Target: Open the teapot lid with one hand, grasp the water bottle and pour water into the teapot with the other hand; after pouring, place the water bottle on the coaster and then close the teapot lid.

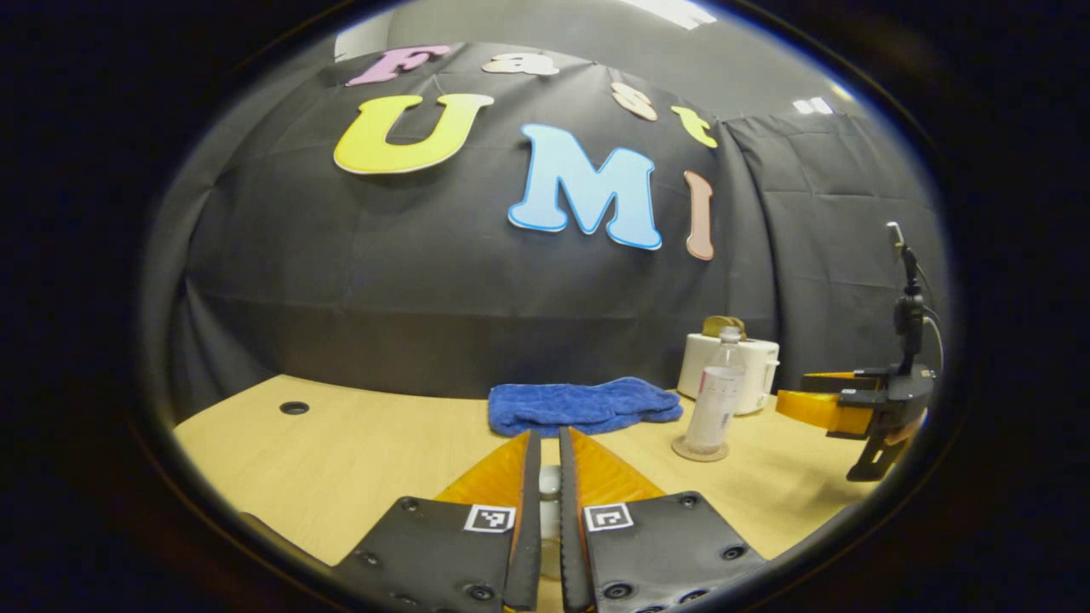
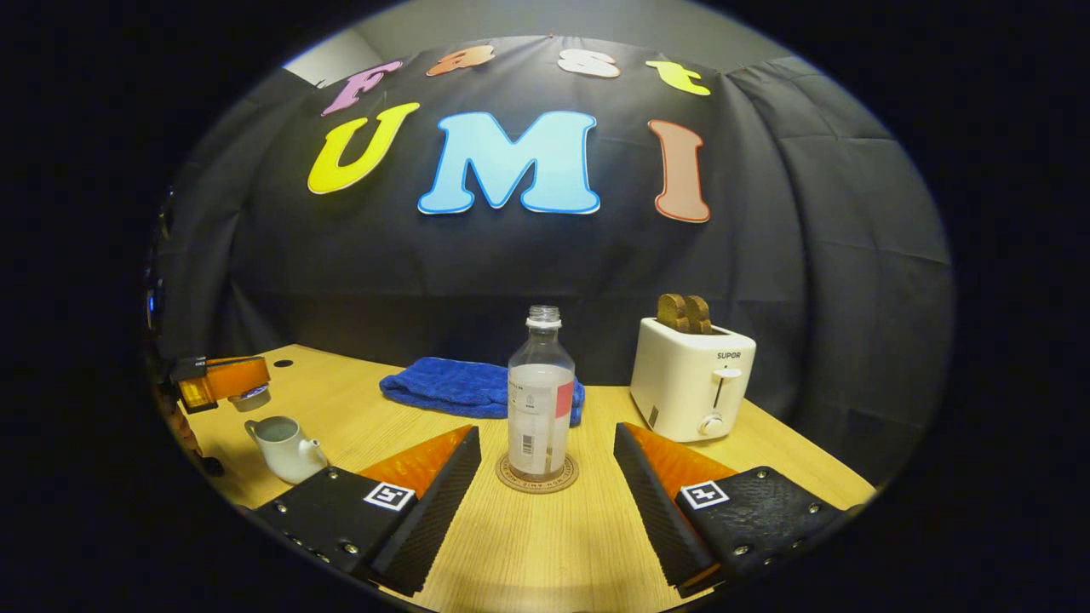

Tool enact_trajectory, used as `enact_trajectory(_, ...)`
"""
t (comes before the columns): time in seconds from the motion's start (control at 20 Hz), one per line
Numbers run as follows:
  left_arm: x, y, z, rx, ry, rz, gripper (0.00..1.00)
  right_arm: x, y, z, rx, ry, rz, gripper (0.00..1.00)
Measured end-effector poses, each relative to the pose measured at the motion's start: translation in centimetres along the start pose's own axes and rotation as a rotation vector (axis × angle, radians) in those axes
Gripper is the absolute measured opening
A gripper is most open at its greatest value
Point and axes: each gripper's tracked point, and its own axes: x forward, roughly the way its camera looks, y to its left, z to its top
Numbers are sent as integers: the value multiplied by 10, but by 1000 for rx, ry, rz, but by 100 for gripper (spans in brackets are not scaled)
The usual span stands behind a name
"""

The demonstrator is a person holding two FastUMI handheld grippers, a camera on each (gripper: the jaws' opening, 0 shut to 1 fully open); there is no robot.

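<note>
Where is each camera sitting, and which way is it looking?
Left gripper view: rides on the left tool, low over the table, facing the towel; its own fingers pinch the teapot lid.
Right gripper view: rides on the right tool, facing the bottle on its coaster; its own fingers are spread. The teapot stands open at left.
Both show the towel, bottle, toaster and the other tool.

Both views look low across the table (image 2: pixel 528 545) toward the booth wall, sharing the water bottle (image 2: pixel 541 400).
</note>
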Motion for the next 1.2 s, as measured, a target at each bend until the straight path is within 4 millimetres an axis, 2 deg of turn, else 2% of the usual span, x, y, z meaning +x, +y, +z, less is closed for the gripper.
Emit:
enact_trajectory(0.05, 0, -5, -2, 5, 2, -2, 12, -11, 2, 1, -5, -11, -9, 98)
enact_trajectory(0.1, 0, -8, -4, 14, 11, 0, 19, -20, 2, 0, -12, -12, -24, 98)
enact_trajectory(0.3, 6, -14, -17, 30, 40, 0, 19, -59, 10, -2, -54, -50, -71, 98)
enact_trajectory(0.4, 9, -15, -26, 43, 63, 7, 19, -73, 17, -2, -93, -73, -83, 98)
enact_trajectory(0.45, 10, -12, -30, 47, 73, 9, 16, -78, 20, -5, -109, -78, -90, 98)
enact_trajectory(0.5, 10, -13, -29, 48, 67, 8, 16, -83, 24, -6, -119, -79, -90, 97)
enact_trajectory(0.6, 10, -12, -29, 56, 67, 13, 16, -91, 34, -11, -106, -76, -72, 98)
enact_trajectory(0.65, 11, -12, -29, 56, 66, 13, 19, -94, 38, -12, -93, -78, -60, 98)
enact_trajectory(0.7, 11, -13, -30, 58, 71, 12, 16, -97, 40, -12, -83, -83, -56, 98)
enact_trajectory(0.8, 12, -12, -30, 66, 75, 16, 16, -99, 37, -13, -81, -90, -67, 98)
enact_trajectory(0.85, 13, -13, -32, 66, 80, 11, 19, -99, 37, -15, -82, -88, -70, 98)
enact_trajectory(1.2, 14, -13, -39, 94, 113, 36, 19, -99, 28, -24, -47, -74, -73, 98)
